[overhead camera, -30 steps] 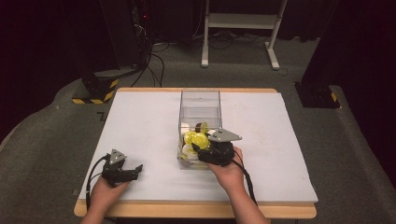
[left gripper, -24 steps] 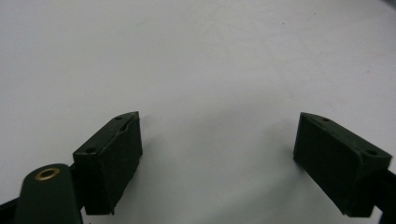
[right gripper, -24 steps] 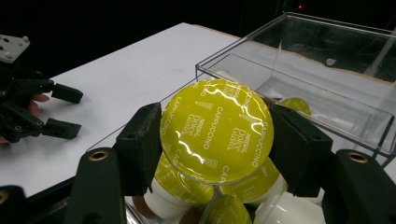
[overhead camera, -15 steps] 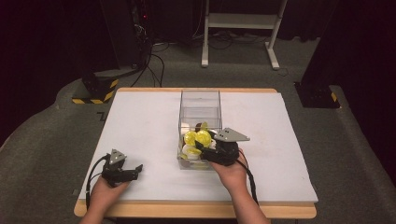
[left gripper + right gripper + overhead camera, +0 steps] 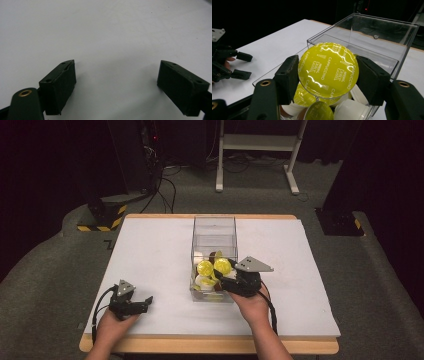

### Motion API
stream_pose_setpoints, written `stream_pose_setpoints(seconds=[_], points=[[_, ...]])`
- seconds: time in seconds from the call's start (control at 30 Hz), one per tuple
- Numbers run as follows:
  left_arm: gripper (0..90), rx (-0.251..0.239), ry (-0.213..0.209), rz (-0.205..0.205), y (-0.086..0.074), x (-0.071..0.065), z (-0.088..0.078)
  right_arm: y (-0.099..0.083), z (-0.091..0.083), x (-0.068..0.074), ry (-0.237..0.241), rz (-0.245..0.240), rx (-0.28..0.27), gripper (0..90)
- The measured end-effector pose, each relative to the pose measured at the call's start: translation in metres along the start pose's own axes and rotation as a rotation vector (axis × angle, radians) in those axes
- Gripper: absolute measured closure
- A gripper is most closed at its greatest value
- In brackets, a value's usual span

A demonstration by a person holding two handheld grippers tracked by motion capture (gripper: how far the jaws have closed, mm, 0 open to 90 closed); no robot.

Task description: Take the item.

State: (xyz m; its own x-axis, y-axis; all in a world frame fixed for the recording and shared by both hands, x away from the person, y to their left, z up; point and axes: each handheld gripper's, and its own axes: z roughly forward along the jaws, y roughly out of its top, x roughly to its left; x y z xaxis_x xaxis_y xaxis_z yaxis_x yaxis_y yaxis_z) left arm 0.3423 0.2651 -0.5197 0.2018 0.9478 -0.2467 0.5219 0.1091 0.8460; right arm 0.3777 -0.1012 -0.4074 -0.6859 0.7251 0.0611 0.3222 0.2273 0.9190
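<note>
while our right gripper clamps its jaws on the round yellow foil-lidded coffee capsule, we see in the right gripper view that the lid reads cappuccino and that the pads press both sides of its rim. the high view cannot give that print; there the capsule is a yellow spot held over the near end of the clear rectangular plastic box, with the right gripper at the box's near right corner. below the held capsule, the right gripper view shows more yellow-lidded and white capsules heaped in the box's near end, while its far end looks bare.

our left gripper has its jaws standing wide with nothing but white tabletop between them. in the high view it rests on the white table near the near left corner, well apart from the box.

for room, the table's surface lies open left and right of the box and towards the far edge; the box wall stands just beside our right gripper, and the wooden near edge runs close under both hands.
</note>
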Motion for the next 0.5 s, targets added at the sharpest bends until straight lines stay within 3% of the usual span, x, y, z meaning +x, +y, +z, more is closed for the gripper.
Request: stream_pose_setpoints(seconds=[0.5], points=[[15.4,-0.001,-0.001,-0.004,0.0,0.0,0.0,0.004,-0.011,-0.01,-0.038,0.019,-0.024,38.5]])
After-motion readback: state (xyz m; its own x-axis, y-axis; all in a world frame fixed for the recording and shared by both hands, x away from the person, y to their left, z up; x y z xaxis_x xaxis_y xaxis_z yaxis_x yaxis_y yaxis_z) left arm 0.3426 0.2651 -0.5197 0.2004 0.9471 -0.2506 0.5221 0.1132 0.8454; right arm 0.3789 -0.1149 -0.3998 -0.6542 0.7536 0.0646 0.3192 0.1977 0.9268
